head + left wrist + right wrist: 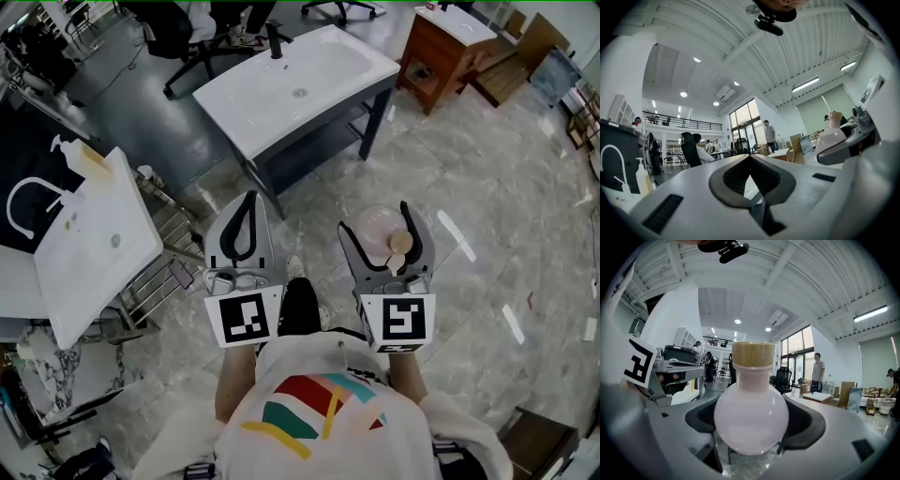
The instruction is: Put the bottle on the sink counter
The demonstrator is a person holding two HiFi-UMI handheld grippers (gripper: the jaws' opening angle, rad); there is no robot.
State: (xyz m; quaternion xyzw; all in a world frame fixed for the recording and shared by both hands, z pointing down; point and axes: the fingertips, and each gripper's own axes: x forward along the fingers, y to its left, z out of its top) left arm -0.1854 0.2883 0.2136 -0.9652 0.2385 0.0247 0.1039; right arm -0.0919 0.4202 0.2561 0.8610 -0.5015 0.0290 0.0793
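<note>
Bottle — a round, pale-pink flask with a cork-coloured cap — sits between the jaws of the right tongs, which are clenched on its belly from both sides. The grip is on the widest part with the neck up. That looks chosen so the flask cannot tip or slide out in transit and can go down on its base. It hangs over the marble floor in front of the person, well apart from any sink.

The left tongs are closed on nothing; the left gripper view shows their jaws meeting around an empty loop. They ride beside the right pair, near but not touching. I read them as idle, since one grip is enough for so small a load.

Far and centre stands a white sink worktop on a dark frame, with a black tap at its far edge. Its near-left stretch is bare and seems the likeliest landing place. Another white sink lies to the left, and a wooden vanity stands far right — which one is meant I cannot tell. The placing is not yet done: the person has to walk up, set the round base down level, and release only once it stands.
</note>
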